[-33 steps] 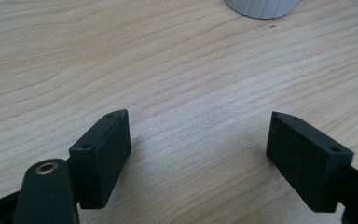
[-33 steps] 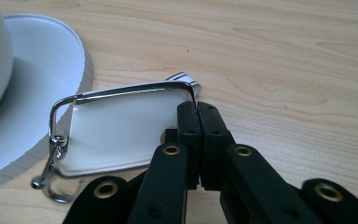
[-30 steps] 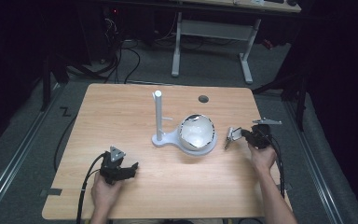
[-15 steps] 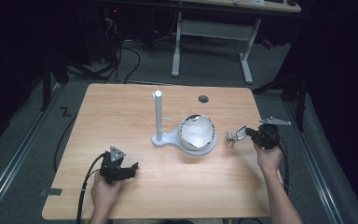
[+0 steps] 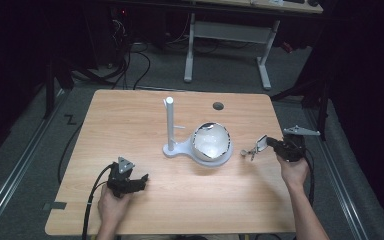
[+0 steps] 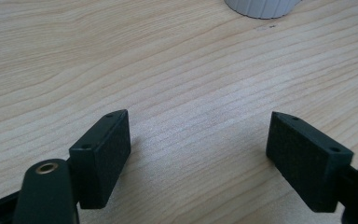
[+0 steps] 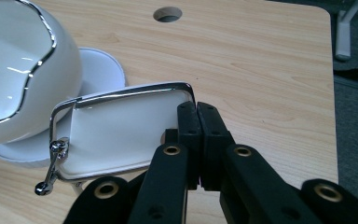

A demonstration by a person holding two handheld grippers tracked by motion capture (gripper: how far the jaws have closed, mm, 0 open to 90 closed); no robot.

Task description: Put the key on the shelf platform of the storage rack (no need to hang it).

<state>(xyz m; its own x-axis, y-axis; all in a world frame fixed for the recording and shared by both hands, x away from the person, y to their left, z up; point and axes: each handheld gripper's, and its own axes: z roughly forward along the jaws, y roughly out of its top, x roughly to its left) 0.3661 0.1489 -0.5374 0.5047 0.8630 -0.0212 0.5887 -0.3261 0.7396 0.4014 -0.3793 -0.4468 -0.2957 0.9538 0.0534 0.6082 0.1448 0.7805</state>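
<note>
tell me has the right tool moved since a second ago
Yes. The right tool, shut on the small mirror, has drawn back from the white bowl toward the table's right edge.

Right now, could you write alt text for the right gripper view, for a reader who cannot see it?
The right gripper, jaws shut, pinches a small chrome-rimmed white mirror by its edge. Behind it, a white bowl-shaped shell sits on a round white base on the wooden table.

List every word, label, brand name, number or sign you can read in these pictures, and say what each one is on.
There are none. No readable text on the wooden table, the white stand, the white egg-shaped shell, the small chrome-rimmed mirror or either gripper.
A dark Z-shaped mark on the floor left of the table resembles a letter, nothing more.
</note>
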